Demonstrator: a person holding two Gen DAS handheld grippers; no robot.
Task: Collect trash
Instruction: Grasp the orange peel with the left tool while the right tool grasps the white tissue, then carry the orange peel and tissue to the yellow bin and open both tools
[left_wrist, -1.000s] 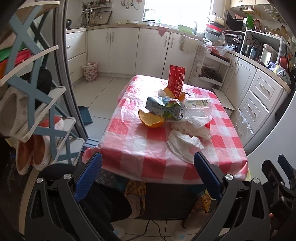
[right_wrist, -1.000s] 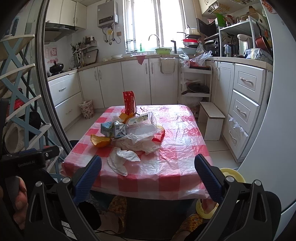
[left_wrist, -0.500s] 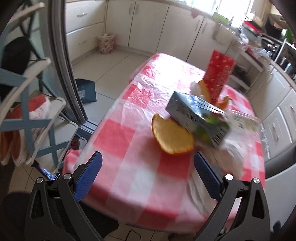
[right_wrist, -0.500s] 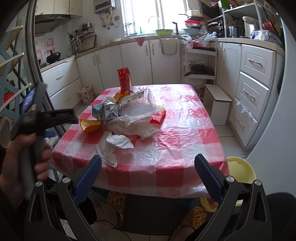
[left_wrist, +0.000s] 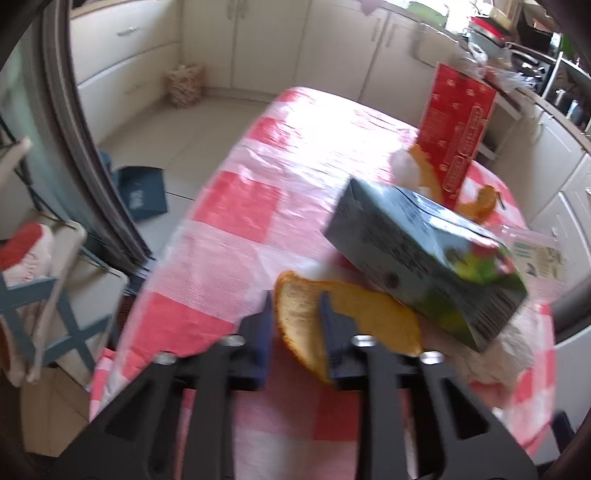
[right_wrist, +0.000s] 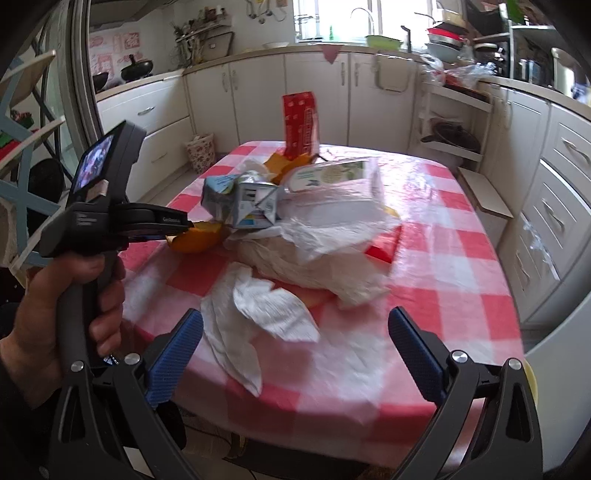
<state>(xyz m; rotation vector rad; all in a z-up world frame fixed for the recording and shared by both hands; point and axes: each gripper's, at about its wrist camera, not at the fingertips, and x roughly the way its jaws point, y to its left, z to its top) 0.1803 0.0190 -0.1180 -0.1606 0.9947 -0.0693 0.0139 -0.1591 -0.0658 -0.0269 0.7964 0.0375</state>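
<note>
A heap of trash lies on the red-checked table (right_wrist: 461, 258). My left gripper (left_wrist: 295, 314) is shut on the rim of an orange peel (left_wrist: 354, 321), which also shows in the right wrist view (right_wrist: 195, 238) with the left gripper (right_wrist: 177, 225) at it. A blue-green drink carton (left_wrist: 424, 251) lies beside the peel, also seen in the right wrist view (right_wrist: 243, 201). A crumpled white napkin (right_wrist: 258, 317) lies near the front edge. My right gripper (right_wrist: 295, 350) is open and empty above the table's front edge.
A red box (right_wrist: 300, 123) stands at the back of the heap. A clear plastic container (right_wrist: 332, 177) and a white plastic bag (right_wrist: 325, 236) lie in the middle. More orange peel (left_wrist: 480, 203) lies by the red box. Cabinets (right_wrist: 554, 184) line the right.
My left gripper moved in to the table and closed on the orange peel. My right gripper moved closer to the table and stays open.
</note>
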